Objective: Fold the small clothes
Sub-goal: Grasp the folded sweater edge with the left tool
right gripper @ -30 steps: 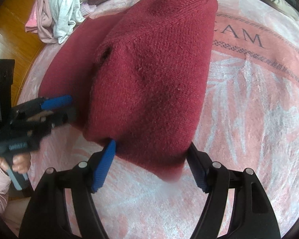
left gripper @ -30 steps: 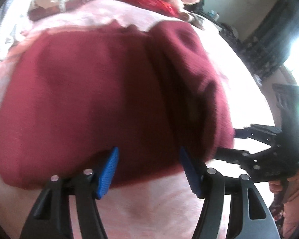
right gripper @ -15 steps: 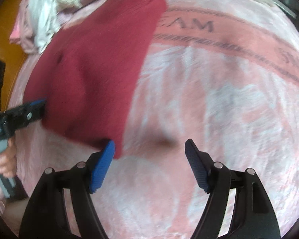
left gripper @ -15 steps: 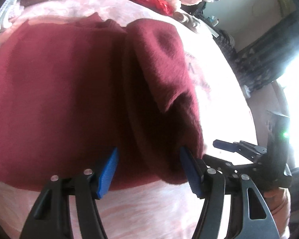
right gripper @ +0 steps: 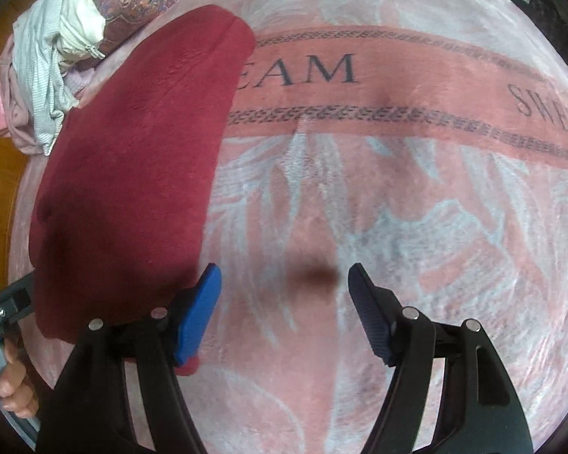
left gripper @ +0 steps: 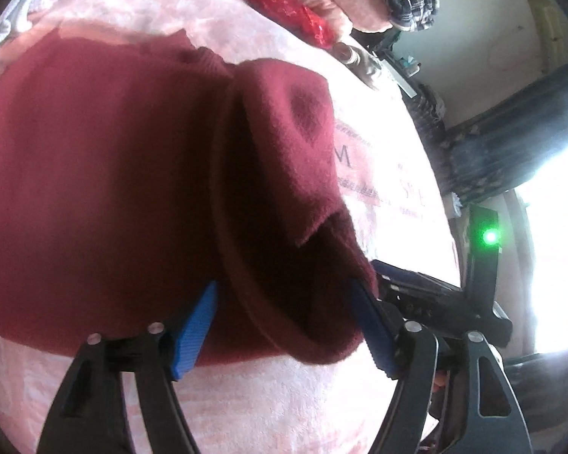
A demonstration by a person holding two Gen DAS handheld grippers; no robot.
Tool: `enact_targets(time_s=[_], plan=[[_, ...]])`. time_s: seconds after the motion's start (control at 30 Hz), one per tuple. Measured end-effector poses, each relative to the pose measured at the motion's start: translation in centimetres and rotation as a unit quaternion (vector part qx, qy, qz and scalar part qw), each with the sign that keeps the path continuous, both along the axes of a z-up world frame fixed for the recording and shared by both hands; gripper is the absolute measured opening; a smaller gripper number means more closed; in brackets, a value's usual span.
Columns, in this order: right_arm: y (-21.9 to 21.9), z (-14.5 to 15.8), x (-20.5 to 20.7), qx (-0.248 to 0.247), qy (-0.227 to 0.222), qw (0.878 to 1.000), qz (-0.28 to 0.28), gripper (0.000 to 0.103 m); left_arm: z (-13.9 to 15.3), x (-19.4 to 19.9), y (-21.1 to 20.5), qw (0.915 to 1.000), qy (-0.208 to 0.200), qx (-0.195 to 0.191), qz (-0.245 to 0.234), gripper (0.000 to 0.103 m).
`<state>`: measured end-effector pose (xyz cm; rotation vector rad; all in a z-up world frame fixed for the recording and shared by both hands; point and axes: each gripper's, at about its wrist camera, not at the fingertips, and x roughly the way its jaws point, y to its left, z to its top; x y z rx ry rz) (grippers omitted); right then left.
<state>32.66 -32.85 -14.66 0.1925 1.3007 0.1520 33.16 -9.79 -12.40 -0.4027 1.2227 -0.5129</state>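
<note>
A: Opening now, your left gripper [left gripper: 284,325] is letting its jaws spread, with the folded-over flap of the maroon sweater [left gripper: 106,189] bulging up between the blue pads [left gripper: 193,335]. I can't see either pad pressing on it.

B: And a second ago?

A: The same flap sat between narrower jaws, and the sweater lay flatter and wider ahead of you. Now its right side is doubled over onto the body, making a thick ridge straight ahead of your fingertips.

B: What about your right gripper [right gripper: 284,314]?

A: Its jaws are easing inward but they stand apart with nothing between them, just the pink blanket [right gripper: 397,208] below. A second ago the sweater's edge lay right between those pads; now the garment sits off to the left of that gripper, its hem just touching the left pad [right gripper: 198,314].

B: So you've slid clear of it.

A: Yes. The lettering on the blanket's band is now dead ahead of your right gripper, where before it was off to the upper right. The pile of pale clothes [right gripper: 53,68] is far ahead on the left. From the left wrist, your right gripper shows just beside the flap's right edge.
</note>
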Motion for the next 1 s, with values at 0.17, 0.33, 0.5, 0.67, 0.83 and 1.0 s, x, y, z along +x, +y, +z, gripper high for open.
enact_targets(time_s=[0.17, 0.33, 0.5, 0.67, 0.83, 1.0], plan=[[0.6, 0.9, -0.3, 0.036, -0.014, 0.999, -0.005, 0.069, 0.3, -0.7, 1.3, 0.9996, 0.001, -0.024, 0.017, 0.073], [0.8, 2.6, -0.2, 0.079, -0.039, 0.996, -0.006, 0.069, 0.9, -0.4, 2.7, 0.9982, -0.024, -0.035, 0.042, 0.075], [3.8, 0.3, 0.0, 0.054, -0.006, 0.998, 0.026, 0.069, -0.8, 1.0, 1.9, 0.9981, -0.009, -0.047, 0.039, 0.075], [5.3, -1.3, -0.2, 0.036, 0.003, 0.998, 0.042, 0.071, -1.9, 2.0, 0.8, 0.9972, 0.003, -0.065, 0.036, 0.079], [4.8, -0.9, -0.9, 0.047, -0.001, 0.998, 0.043, 0.072, -2.9, 3.4, -1.6, 0.9973, 0.005, -0.073, 0.005, 0.059], [2.6, -0.4, -2.4, 0.043, -0.004, 0.998, 0.037, 0.075, -4.3, 3.5, -2.0, 0.9967, 0.004, -0.079, -0.015, 0.014]])
